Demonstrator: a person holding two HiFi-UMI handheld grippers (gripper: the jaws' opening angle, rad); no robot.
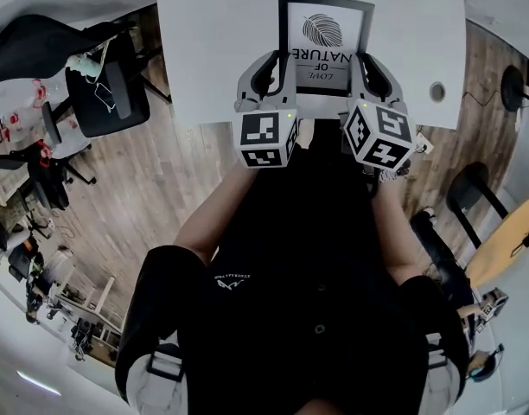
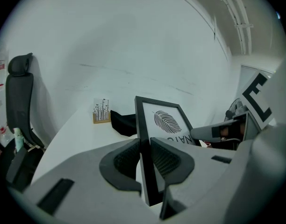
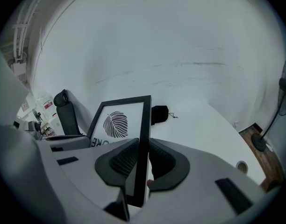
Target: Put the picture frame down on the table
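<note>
A black picture frame with a white print of a leaf and lettering is held over the white table. My left gripper is shut on the frame's left side bar, and my right gripper is shut on its right side bar. In both gripper views the dark ribbed pads press the bar from both sides. Whether the frame's underside touches the table is hidden.
A black pouch and a small wooden stand with pins lie on the table beyond the frame. The table has a cable hole at the right. Black office chairs stand left of the table, a floor fan at the right.
</note>
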